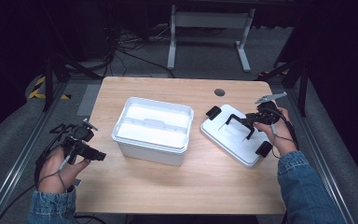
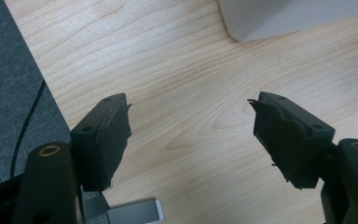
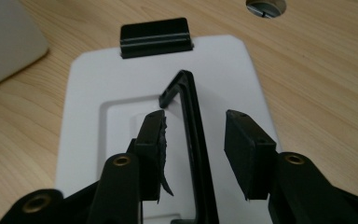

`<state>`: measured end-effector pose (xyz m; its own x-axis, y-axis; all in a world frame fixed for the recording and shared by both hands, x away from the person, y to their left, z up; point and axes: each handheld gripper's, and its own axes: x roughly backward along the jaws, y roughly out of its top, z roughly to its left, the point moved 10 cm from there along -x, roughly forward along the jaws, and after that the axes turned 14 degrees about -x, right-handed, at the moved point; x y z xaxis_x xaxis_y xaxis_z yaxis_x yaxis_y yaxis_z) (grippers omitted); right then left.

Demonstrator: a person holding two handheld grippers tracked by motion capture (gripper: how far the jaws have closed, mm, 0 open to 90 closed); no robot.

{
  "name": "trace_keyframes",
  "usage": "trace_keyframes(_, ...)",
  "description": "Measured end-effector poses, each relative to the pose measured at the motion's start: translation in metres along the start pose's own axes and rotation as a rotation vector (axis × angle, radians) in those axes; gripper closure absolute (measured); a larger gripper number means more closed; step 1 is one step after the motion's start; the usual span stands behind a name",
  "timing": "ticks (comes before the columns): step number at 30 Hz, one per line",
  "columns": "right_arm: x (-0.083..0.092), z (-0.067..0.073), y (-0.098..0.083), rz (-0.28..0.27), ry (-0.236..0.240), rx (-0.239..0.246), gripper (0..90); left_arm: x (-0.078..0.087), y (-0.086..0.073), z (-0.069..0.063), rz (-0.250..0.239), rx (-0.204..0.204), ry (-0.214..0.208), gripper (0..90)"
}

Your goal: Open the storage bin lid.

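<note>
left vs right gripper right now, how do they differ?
The left gripper hangs over bare wood near the table's left edge, apart from the white box; the right gripper is over the white lid. The left gripper's jaws have nothing between them; the right gripper's jaws straddle the lid's raised black handle without clamping it. Both are open, and both have frayed pads.
</note>
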<state>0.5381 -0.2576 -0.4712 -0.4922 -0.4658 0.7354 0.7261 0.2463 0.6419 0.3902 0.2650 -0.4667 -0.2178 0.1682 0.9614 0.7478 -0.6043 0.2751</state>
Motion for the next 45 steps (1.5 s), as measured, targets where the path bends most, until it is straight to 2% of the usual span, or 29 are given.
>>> trace_keyframes(6,0.017,0.021,0.008,-0.038,0.043,0.025,57.1,0.001,-0.003,-0.001,-0.001,0.007,0.010,27.5)
trace_keyframes(16,0.044,0.069,0.000,-0.032,0.139,0.059,54.8,0.003,-0.006,0.000,-0.006,0.010,0.012,27.5)
trace_keyframes(17,0.044,0.069,0.000,-0.032,0.139,0.059,54.8,0.003,-0.006,0.000,-0.006,0.010,0.012,27.5)
trace_keyframes(19,0.050,0.083,-0.004,-0.029,0.155,0.078,54.8,0.002,-0.007,0.000,-0.001,0.011,0.008,27.5)
trace_keyframes(24,0.055,0.098,-0.011,-0.027,0.163,0.118,54.8,0.002,-0.010,0.000,0.005,0.011,0.012,27.5)
trace_keyframes(30,0.055,0.114,-0.021,-0.024,0.173,0.156,54.1,0.002,-0.010,-0.001,0.003,0.020,0.003,27.4)
trace_keyframes(34,0.054,0.133,-0.034,-0.044,0.221,0.203,54.1,0.001,-0.008,-0.001,0.003,0.015,0.009,27.4)
trace_keyframes(35,0.054,0.133,-0.034,-0.044,0.221,0.203,54.1,0.001,-0.008,-0.001,0.003,0.015,0.009,27.4)
trace_keyframes(36,0.051,0.142,-0.042,-0.025,0.242,0.197,53.8,0.001,-0.007,-0.001,0.006,0.011,0.006,27.4)
trace_keyframes(39,0.046,0.150,-0.054,0.011,0.258,0.192,53.1,0.000,-0.006,-0.001,0.007,0.007,0.008,27.4)
trace_keyframes(43,0.038,0.158,-0.063,-0.005,0.287,0.162,50.4,-0.001,-0.004,-0.002,0.011,-0.003,0.011,27.4)
trace_keyframes(45,0.030,0.158,-0.069,0.017,0.282,0.156,47.5,-0.001,-0.003,-0.003,0.005,-0.004,0.008,27.3)
